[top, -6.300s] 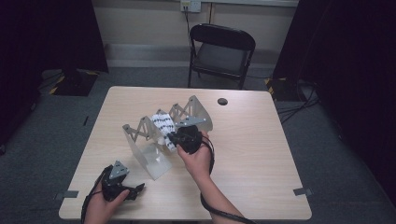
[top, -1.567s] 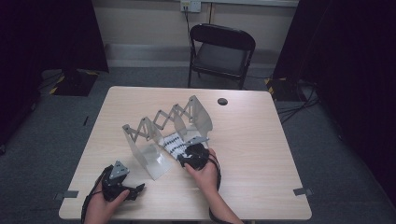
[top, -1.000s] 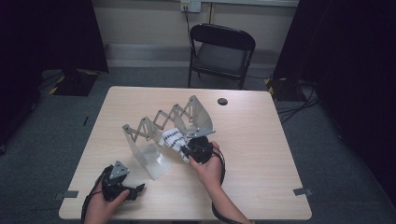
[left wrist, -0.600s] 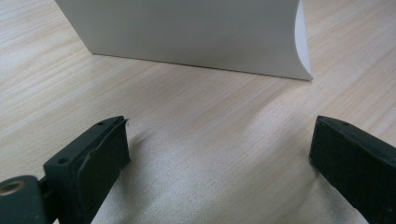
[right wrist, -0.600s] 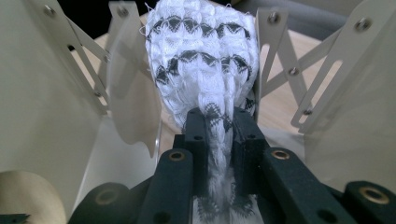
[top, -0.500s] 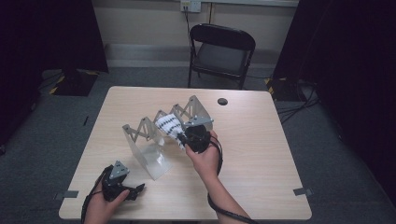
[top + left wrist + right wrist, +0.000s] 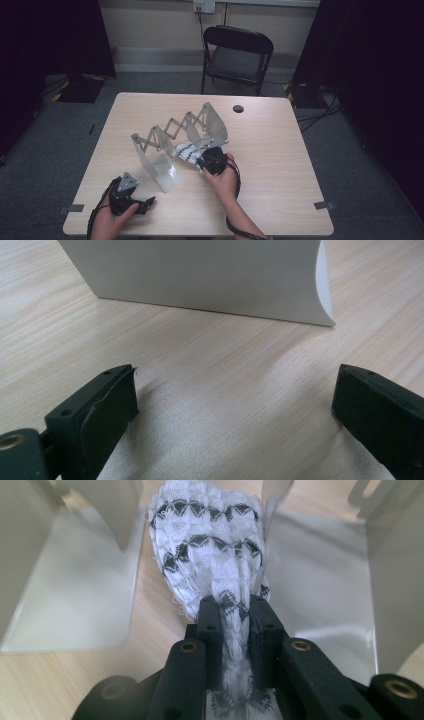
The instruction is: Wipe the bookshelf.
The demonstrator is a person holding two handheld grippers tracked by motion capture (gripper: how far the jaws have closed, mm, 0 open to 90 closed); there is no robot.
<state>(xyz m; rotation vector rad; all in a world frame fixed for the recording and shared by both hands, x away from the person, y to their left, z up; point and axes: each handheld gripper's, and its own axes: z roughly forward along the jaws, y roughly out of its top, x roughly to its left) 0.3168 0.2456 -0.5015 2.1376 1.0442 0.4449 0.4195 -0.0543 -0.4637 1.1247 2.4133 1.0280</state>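
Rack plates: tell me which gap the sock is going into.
The gap beside the rack's far end plate, nearest the chair; the right gripper holds the white, black-patterned sock there, the other gaps nearer the left gripper.

The high view is dim, its dark edges swallowing detail, while the pale worktop [image 7: 280, 150] catches soft overhead light. Both gripper views are brighter, with sharp foregrounds and faint shadows.

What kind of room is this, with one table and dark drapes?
Probably a recording studio or lab: black curtains on both sides, a lone wooden table, a folding chair, and tape marks on the grey carpet.
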